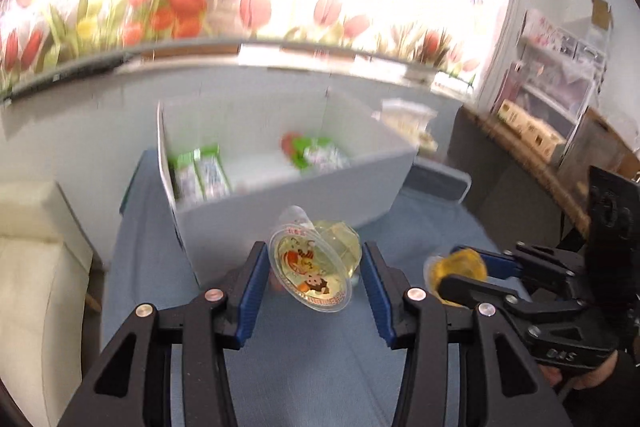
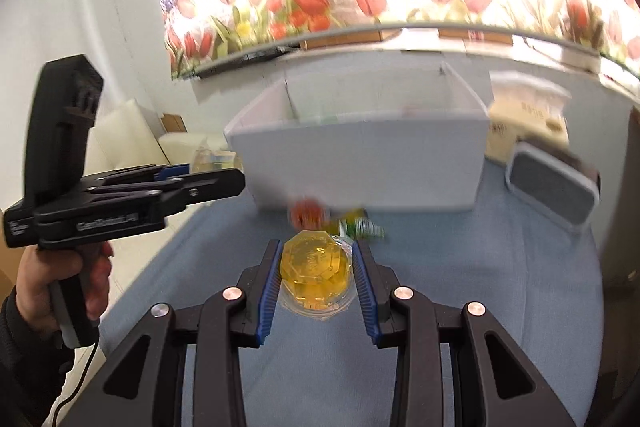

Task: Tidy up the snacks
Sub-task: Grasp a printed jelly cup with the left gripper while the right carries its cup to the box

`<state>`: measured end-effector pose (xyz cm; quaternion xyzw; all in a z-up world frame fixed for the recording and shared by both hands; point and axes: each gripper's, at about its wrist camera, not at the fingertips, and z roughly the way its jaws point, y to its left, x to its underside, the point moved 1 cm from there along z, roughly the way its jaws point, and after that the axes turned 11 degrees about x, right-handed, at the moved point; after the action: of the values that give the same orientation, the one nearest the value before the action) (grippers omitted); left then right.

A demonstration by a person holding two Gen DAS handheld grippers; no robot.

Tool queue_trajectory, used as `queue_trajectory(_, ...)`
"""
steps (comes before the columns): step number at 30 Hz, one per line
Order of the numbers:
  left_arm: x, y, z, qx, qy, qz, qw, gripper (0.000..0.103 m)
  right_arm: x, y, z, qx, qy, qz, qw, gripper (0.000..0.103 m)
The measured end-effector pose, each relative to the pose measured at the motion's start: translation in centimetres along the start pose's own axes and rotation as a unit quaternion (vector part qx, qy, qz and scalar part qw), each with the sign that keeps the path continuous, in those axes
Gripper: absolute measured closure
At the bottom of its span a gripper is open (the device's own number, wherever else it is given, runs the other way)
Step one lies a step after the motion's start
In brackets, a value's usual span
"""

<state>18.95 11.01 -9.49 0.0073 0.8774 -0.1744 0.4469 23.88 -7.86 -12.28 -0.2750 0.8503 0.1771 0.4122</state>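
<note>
I am holding a clear plastic jelly cup with a cartoon-printed foil lid [image 1: 310,265] in my left gripper [image 1: 314,291], near the lower centre of the left wrist frame; its blue ribbed pads [image 1: 251,291] are pressing on the cup's sides, and the cup is tilting with its lid facing the camera, lifted clear of the blue tablecloth [image 1: 280,367]. My right gripper [image 2: 316,281] is clamping an amber-yellow faceted jelly cup [image 2: 316,267] between its own blue pads, at the centre of the right wrist frame, bottom side toward the camera. Above both cups in each frame, the white rectangular storage box [image 2: 360,163] is standing on the cloth; in the left wrist view I am seeing green-and-white snack packets [image 1: 202,175] lying in its left part and a green-and-red packet [image 1: 308,151] toward its right. Just in front of the box, in the right wrist view, a blurred orange-red snack [image 2: 306,213] and a green-and-yellow wrapper [image 2: 360,225] are lying on the cloth. A grey rectangular lidded container [image 2: 554,187] is sitting at the right of that frame. A hand [image 2: 60,283] is gripping the left gripper's handle at lower left.
</note>
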Motion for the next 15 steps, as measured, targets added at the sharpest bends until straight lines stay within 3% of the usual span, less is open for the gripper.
queue_trajectory(6, -6.1, 1.3, 1.0, 0.008, -0.034, 0.001, 0.9994, 0.052, -7.2, -1.9, 1.7, -0.007, -0.026, 0.024, 0.999, 0.065)
queue_trajectory(10, -9.1, 3.2, 3.8, 0.016, -0.021, -0.014, 0.9996, 0.052, -11.2, -3.3, 5.0, -0.011, -0.015, 0.045, 0.999, 0.065)
queue_trajectory(15, -10.1, 5.6, 7.8, 0.004, 0.005, -0.023, 0.9997, 0.051, -12.7, -5.2, 9.5, -0.006, 0.022, 0.073, 0.997, 0.064)
